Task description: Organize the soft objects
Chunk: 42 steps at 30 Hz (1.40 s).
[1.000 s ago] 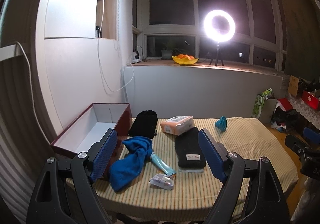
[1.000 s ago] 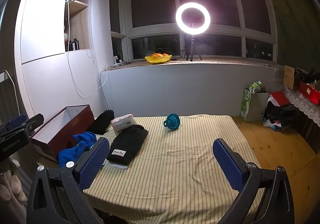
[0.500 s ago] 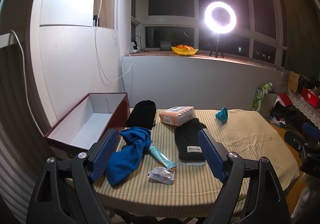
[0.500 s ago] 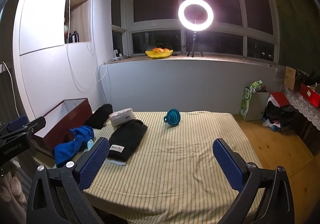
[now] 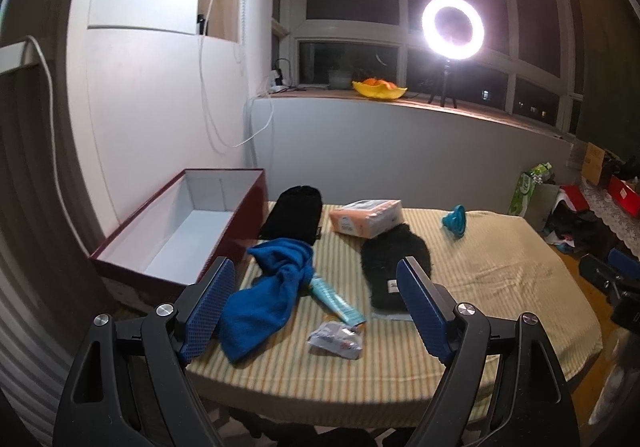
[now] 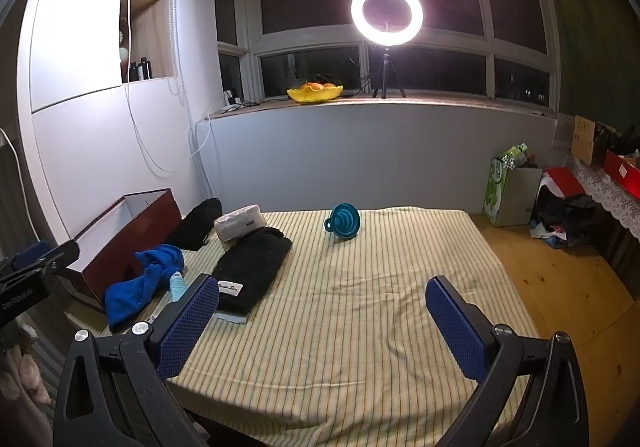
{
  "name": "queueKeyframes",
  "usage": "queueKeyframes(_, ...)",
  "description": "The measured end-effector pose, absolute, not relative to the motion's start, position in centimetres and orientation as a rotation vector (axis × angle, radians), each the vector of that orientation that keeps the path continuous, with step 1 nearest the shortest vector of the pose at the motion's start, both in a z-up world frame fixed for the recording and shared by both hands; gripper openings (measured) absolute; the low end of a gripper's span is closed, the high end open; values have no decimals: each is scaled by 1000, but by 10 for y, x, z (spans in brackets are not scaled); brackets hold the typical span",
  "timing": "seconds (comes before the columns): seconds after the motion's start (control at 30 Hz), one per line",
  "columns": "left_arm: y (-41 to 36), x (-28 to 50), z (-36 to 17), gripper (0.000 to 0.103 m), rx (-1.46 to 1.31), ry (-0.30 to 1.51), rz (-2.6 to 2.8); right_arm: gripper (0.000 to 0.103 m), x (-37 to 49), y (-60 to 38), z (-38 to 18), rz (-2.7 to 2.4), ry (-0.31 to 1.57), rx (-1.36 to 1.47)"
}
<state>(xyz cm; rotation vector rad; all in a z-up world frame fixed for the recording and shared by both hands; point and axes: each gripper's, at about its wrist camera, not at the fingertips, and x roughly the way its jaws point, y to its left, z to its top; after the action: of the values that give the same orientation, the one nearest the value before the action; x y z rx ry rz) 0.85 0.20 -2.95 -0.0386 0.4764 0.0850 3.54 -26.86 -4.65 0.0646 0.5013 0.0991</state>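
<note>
Both claws hang wide apart and empty above the near edge of the striped bench (image 6: 360, 307): the left claw (image 5: 316, 307) over the clutter, the right claw (image 6: 322, 321) over bare cloth. A blue towel (image 5: 272, 287) lies crumpled beside the open red box (image 5: 188, 231), its lower end next to the left claw's left finger. A teal tube (image 5: 334, 299) pokes out from under it, with a small crinkled packet (image 5: 338, 339) just in front. A black knit piece (image 5: 390, 267) bears a white label, its writing too small to read. Behind it sit a peach tissue pack (image 5: 366, 217) and another black cloth (image 5: 294, 213). A teal funnel (image 6: 344, 221) stands well apart
</note>
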Motion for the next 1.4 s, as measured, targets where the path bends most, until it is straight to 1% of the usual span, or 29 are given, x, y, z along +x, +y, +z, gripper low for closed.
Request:
queueKeyframes(0.2, 12, 9, -37, 83, -44, 506, 96, 102, 41, -268, -53, 108, 515, 64)
queueKeyframes(0.6, 62, -11, -55, 83, -86, 563, 181, 102, 53, -267, -66, 168, 566, 82)
queueKeyframes(0.87, 61, -1, -67, 83, -100, 593, 162, 102, 63, -268, -78, 198, 614, 106)
queueKeyframes(1.1, 61, 8, -79, 82, -120, 615, 147, 99, 71, -262, -76, 237, 629, 102)
queueKeyframes(1.13, 64, 8, -82, 80, -133, 622, 145, 98, 74, -259, -76, 252, 633, 99)
queueKeyframes(1.2, 68, 9, -87, 70, -151, 637, 149, 90, 82, -251, -74, 292, 646, 88)
queueKeyframes(1.23, 71, 9, -92, 69, -162, 646, 151, 86, 86, -245, -73, 315, 655, 78)
queueKeyframes(1.3, 73, 10, -97, 63, -170, 657, 154, 85, 97, -229, -71, 371, 671, 60)
queueKeyframes(1.37, 76, 10, -103, 61, -185, 669, 153, 84, 109, -210, -69, 439, 686, 42)
queueKeyframes(1.4, 77, 11, -105, 56, -188, 670, 154, 83, 116, -199, -68, 478, 701, 35)
